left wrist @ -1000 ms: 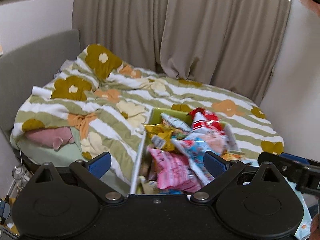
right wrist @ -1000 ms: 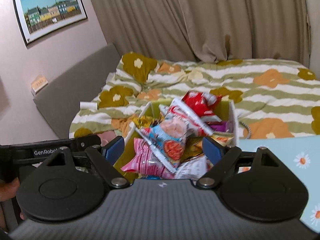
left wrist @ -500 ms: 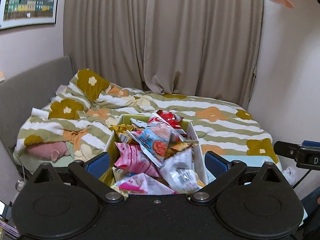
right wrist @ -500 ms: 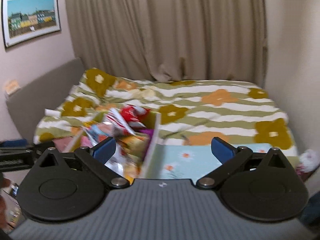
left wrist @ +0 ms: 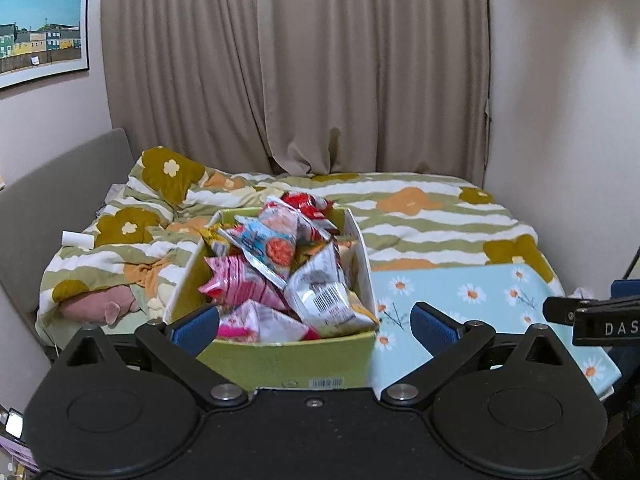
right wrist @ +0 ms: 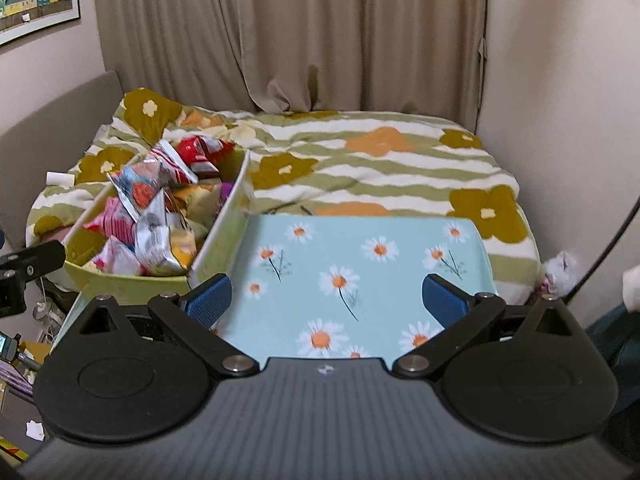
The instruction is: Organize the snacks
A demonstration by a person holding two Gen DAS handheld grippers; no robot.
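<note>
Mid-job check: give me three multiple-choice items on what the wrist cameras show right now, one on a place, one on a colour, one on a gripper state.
1. Where does the snack box sit relative to the daisy-print surface?
A. on its left side
B. on its right side
C. beneath it

2. What colour is the box's outer wall?
A. red
B. yellow-green
C. black

3. How does the right gripper stand?
A. shut on a packet
B. shut on nothing
C. open, holding nothing

Answers: 1 A, the right wrist view shows the box at the surface's left edge. 2 B, the front wall in the left wrist view is yellow-green. 3 C, its blue pads stand wide apart over bare daisy print.
</note>
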